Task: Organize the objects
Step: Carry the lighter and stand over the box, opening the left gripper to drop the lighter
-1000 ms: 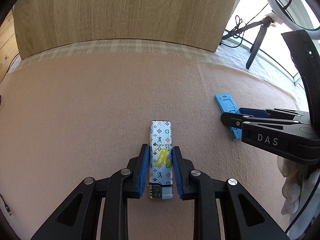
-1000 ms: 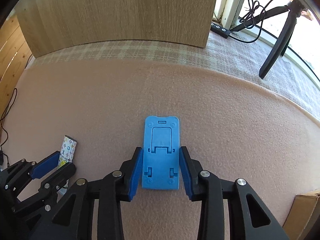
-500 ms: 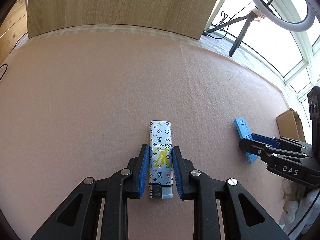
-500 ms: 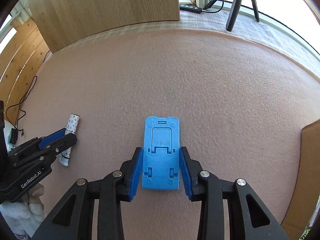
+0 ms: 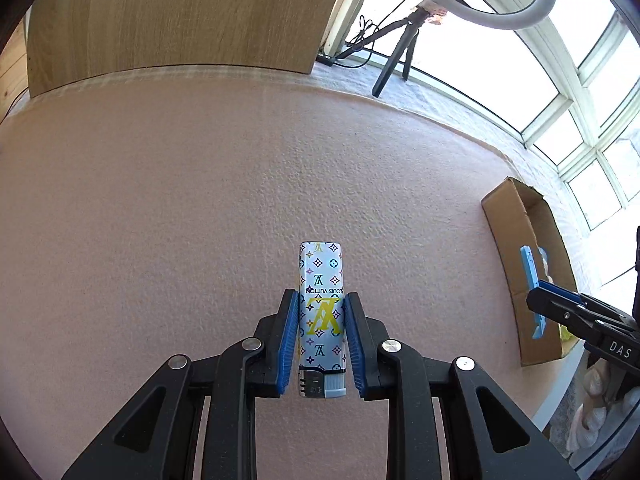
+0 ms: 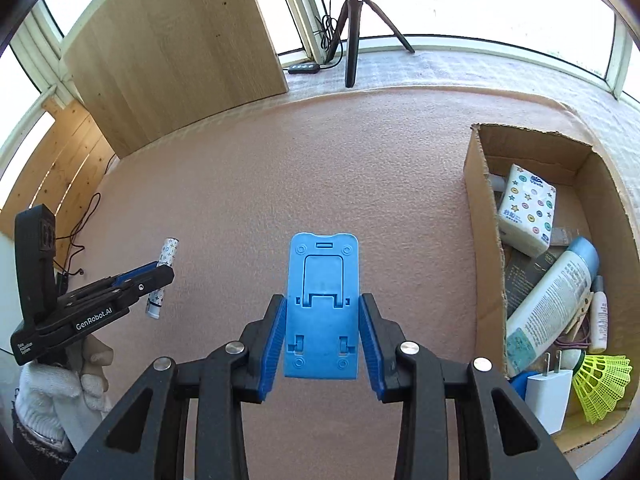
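Left gripper (image 5: 321, 340) clamps "LOUIS VUITTON" lighter (image 5: 321, 316); right gripper (image 6: 323, 340) clamps blue stand (image 6: 322, 308).

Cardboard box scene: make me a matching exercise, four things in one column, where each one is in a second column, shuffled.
Things:
1. lighter
2. blue phone stand
3. yellow shuttlecock
4. tripod

Places:
A. in the cardboard box
B. on the sill by the window
C. in the left hand-held gripper
D. in the right hand-held gripper

Pairs: 1-C, 2-D, 3-A, 4-B
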The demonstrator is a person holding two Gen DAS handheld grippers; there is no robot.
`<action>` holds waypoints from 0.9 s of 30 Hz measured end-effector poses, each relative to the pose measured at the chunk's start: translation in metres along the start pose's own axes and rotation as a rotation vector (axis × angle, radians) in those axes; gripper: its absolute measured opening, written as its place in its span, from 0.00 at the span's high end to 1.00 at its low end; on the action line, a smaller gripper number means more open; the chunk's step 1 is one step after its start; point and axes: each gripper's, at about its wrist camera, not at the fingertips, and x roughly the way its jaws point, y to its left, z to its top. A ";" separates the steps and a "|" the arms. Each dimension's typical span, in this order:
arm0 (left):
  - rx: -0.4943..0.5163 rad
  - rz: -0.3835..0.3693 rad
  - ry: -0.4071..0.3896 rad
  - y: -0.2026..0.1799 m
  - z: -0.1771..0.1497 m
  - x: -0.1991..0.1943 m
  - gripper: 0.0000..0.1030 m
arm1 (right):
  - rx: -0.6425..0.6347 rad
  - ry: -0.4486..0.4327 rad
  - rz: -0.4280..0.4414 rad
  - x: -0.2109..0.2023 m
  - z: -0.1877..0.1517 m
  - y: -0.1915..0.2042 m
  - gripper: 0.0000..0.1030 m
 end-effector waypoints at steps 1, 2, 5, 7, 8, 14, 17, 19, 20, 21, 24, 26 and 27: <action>0.017 -0.009 -0.004 -0.011 0.002 -0.001 0.76 | 0.009 -0.013 -0.007 -0.010 -0.004 -0.008 0.68; 0.034 -0.019 -0.009 -0.022 0.004 -0.001 0.76 | 0.020 -0.024 -0.013 -0.020 -0.007 -0.016 0.68; 0.088 -0.055 -0.018 -0.058 0.012 0.001 0.76 | 0.056 -0.049 -0.034 -0.043 -0.014 -0.041 0.68; 0.124 -0.082 -0.022 -0.083 0.016 0.003 0.76 | 0.082 -0.065 -0.049 -0.057 -0.019 -0.057 0.68; 0.142 -0.095 -0.022 -0.097 0.018 0.006 0.76 | 0.095 -0.075 -0.058 -0.063 -0.021 -0.066 0.68; 0.247 -0.161 -0.017 -0.174 0.027 0.023 0.76 | 0.156 -0.129 -0.109 -0.095 -0.028 -0.111 0.68; 0.294 -0.186 -0.013 -0.212 0.032 0.033 0.76 | 0.181 -0.147 -0.120 -0.105 -0.031 -0.130 0.68; 0.325 -0.200 -0.010 -0.236 0.034 0.038 0.76 | 0.193 -0.155 -0.127 -0.109 -0.032 -0.139 0.68; 0.341 -0.206 -0.008 -0.247 0.036 0.042 0.76 | 0.199 -0.156 -0.128 -0.111 -0.033 -0.144 0.68; 0.358 -0.210 -0.007 -0.258 0.037 0.046 0.76 | 0.204 -0.156 -0.126 -0.112 -0.034 -0.147 0.68; 0.402 -0.226 0.002 -0.289 0.043 0.060 0.76 | 0.208 -0.154 -0.123 -0.114 -0.035 -0.155 0.68; 0.416 -0.236 0.013 -0.306 0.047 0.071 0.76 | 0.208 -0.151 -0.114 -0.114 -0.037 -0.159 0.68; 0.425 -0.240 0.019 -0.315 0.049 0.076 0.76 | 0.206 -0.149 -0.109 -0.113 -0.038 -0.159 0.68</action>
